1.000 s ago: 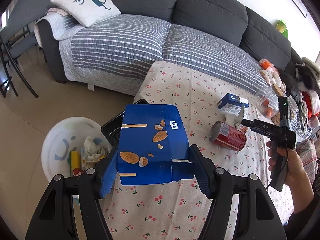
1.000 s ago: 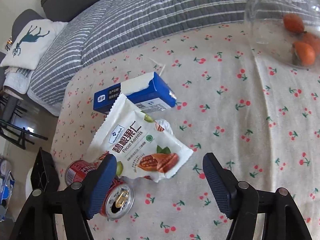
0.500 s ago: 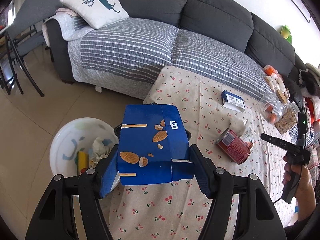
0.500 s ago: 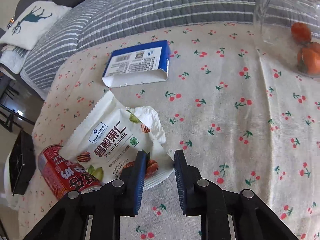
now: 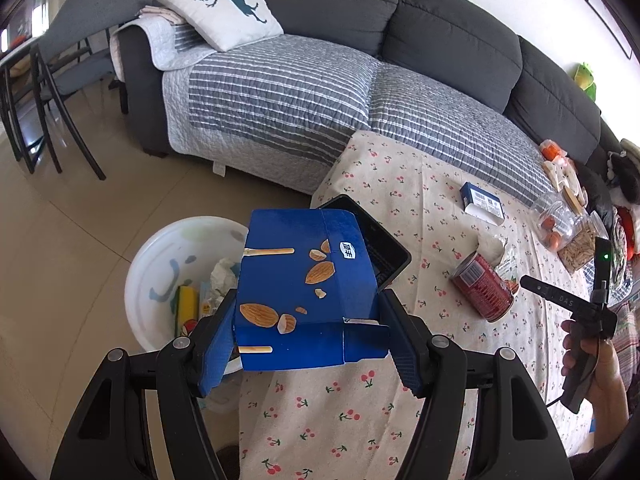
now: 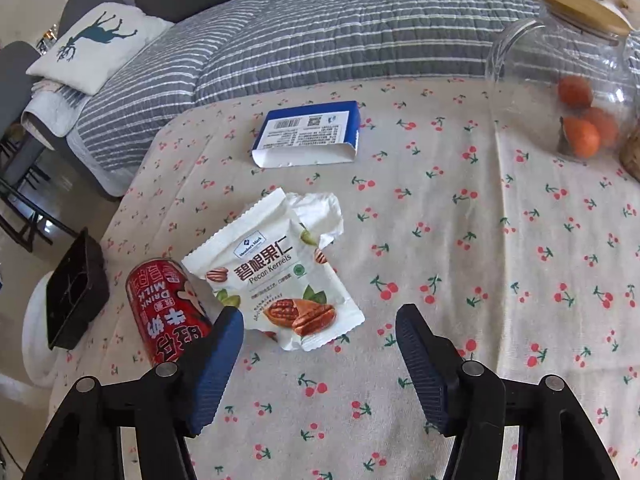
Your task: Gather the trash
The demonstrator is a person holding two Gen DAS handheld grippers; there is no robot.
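Observation:
My left gripper is shut on a blue snack box printed with almonds, holding it at the table's left edge, partly over a white bin on the floor with trash inside. My right gripper hovers over the cherry-print tablecloth, its jaws opening with nothing between them. A white pecan packet lies on the cloth just ahead of its fingertips. A red drink can lies on its side by the left finger. Farther back lies a flattened blue and white carton.
A black tray overhangs the table's left edge above the bin. A glass jar with orange fruit and a wooden lid stands at the right. A grey sofa runs behind the table. A hand holds the right gripper.
The left gripper carried the blue box leftward toward the bin. The right jaws closed narrow near the packet's corner, then spread again and drew back; the packet stayed on the cloth.

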